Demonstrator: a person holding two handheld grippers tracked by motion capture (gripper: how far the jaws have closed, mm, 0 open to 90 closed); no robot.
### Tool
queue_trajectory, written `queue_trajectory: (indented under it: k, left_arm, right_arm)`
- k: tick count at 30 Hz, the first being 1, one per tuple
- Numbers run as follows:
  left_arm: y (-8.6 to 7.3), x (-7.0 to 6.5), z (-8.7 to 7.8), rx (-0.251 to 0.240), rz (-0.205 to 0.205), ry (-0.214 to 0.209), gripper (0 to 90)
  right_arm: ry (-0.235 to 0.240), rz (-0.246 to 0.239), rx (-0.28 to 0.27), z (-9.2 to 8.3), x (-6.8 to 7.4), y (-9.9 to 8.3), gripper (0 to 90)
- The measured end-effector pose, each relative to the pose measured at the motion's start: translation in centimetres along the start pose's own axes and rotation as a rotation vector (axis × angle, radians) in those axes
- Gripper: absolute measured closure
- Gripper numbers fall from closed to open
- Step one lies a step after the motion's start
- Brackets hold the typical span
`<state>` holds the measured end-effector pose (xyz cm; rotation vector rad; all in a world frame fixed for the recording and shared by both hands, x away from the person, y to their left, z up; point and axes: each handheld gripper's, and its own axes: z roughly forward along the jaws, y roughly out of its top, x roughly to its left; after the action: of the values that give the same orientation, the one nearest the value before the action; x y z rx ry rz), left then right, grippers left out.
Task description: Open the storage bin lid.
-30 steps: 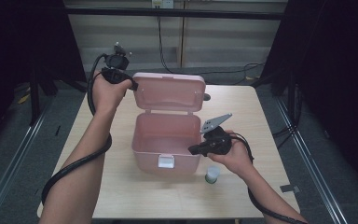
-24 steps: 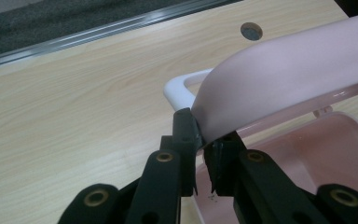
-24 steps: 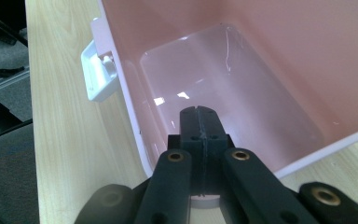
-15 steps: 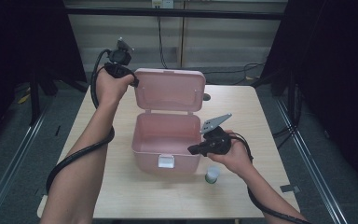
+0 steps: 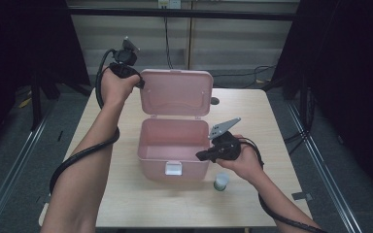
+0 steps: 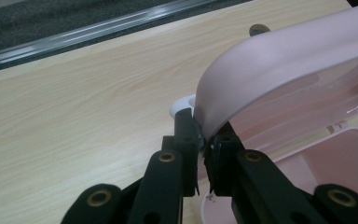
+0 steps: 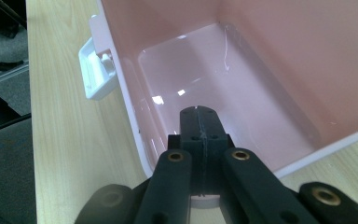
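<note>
up top, the left gripper [image 6: 204, 154] jaws pinch the pink lid's [image 6: 279, 60] edge; right gripper [image 7: 200, 122] jaws closed empty.

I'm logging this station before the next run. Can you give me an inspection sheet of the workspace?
Surface: light wooden table, bare around the box.
Job's things: pink box open and empty; its lid stands upright; white latch at the front.
Clutter: small green-and-white cup by the box's front right corner; small dark round thing behind the lid.
Grippers: left tongs shut on the lid's edge; right tongs shut, empty, over the box's rim.
Cables: one trails from each gripper.
Surroundings: dark curtains, floor rails.
</note>
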<state>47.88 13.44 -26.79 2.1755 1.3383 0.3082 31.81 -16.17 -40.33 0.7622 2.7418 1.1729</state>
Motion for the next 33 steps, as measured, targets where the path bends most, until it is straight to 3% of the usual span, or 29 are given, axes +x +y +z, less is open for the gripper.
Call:
queue_trajectory:
  k: [20, 33]
  left_arm:
    - [1.0, 0.8, 1.3, 0.012, -0.005, -0.01, 84.8]
    - [1.8, 1.2, 2.6, 0.025, -0.013, 0.005, 84.6]
  right_arm:
    - [0.001, -0.001, -0.009, 0.0, -0.1, -0.1, 90.0]
    - [0.016, 0.004, -0.017, 0.0, -0.2, -0.1, 90.0]
